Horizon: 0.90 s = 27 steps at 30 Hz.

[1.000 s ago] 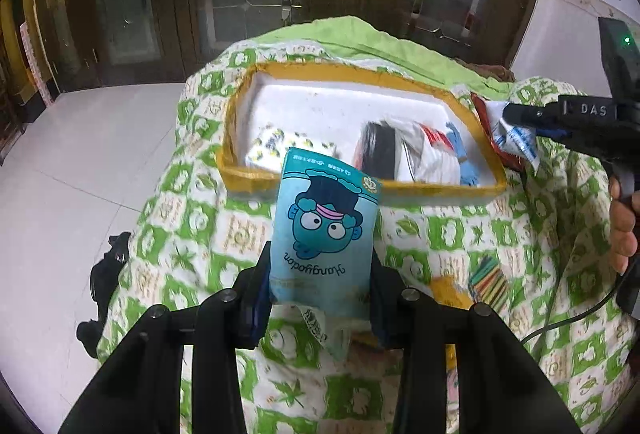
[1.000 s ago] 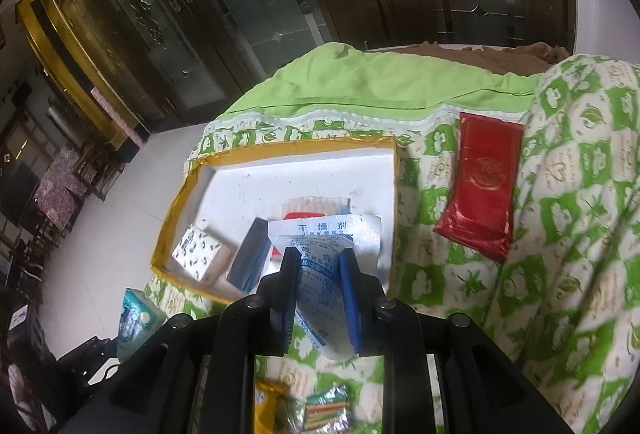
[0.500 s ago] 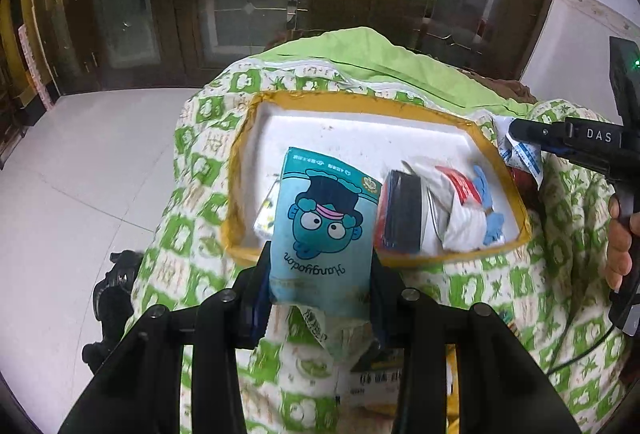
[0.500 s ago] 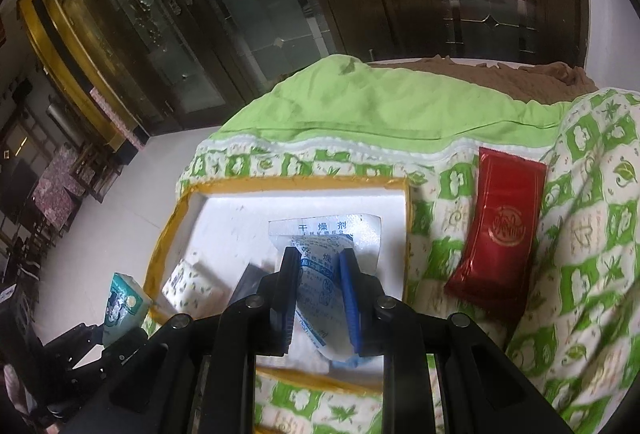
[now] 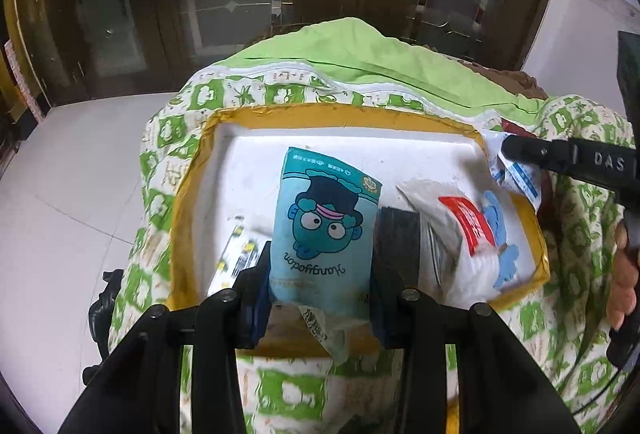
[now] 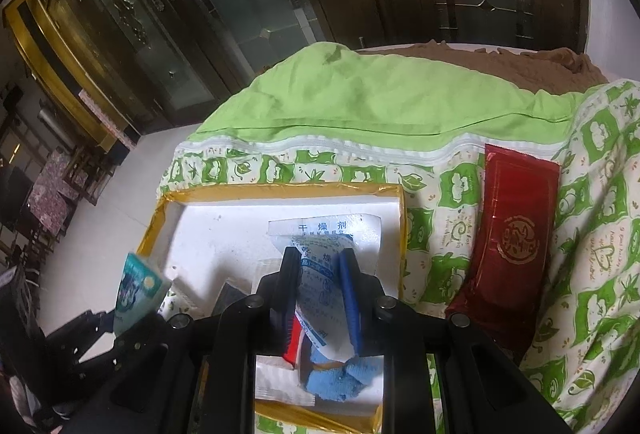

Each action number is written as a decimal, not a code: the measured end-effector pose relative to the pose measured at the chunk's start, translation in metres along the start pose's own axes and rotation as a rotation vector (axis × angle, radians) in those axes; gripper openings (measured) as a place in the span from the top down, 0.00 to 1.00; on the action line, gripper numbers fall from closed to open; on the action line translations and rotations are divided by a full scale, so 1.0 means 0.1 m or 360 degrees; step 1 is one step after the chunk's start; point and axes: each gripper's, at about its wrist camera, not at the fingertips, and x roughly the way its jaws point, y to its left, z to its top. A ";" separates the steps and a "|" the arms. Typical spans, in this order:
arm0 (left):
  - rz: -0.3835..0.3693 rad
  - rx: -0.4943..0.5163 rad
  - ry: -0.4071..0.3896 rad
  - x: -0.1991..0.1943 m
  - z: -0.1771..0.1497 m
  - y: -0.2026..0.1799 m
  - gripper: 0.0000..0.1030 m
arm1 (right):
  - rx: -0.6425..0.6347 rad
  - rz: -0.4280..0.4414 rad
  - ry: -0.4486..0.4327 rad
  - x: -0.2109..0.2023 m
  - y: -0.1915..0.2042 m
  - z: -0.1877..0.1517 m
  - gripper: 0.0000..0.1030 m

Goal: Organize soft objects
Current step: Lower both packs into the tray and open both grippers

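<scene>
the left gripper [image 5: 320, 294] clenched a teal cartoon pouch [image 5: 324, 234] upright, and the right gripper [image 6: 320, 298] pinched a white desiccant sachet [image 6: 320, 266]; both hung just above the yellow-rimmed box [image 6: 280, 190], probably so each could drop inside among the packets below.

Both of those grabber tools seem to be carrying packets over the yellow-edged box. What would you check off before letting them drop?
1. Left gripper clamped on the blue cartoon tissue pack: ok.
2. Right gripper clamped on the white desiccant sachet: ok.
3. Both packets over the box opening: ok.
4. Free white floor in the box for them: ok, toward the far wall.
5. Grippers clear of each other: ok, apart.
6. Everything gathered: not ok, the red packet lies on the quilt outside.
</scene>
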 end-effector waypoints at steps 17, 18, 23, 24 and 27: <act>-0.0006 -0.0042 0.0060 0.44 0.22 -0.05 0.62 | -0.0095 -0.0071 0.0024 0.31 0.03 0.13 0.78; -0.0006 -0.0041 0.0063 0.46 0.23 -0.06 0.62 | -0.0099 -0.0072 0.0031 0.34 0.03 0.13 0.78; 0.0011 -0.0054 0.0102 0.60 0.23 -0.05 0.62 | -0.0133 -0.0090 0.0067 0.46 0.03 0.12 0.78; 0.0014 -0.0063 0.0112 0.63 0.22 -0.03 0.62 | -0.0135 -0.0094 0.0076 0.48 0.02 0.11 0.78; 0.0034 -0.0078 0.0132 0.70 0.19 0.02 0.62 | -0.0134 -0.0109 0.0098 0.54 -0.02 0.10 0.78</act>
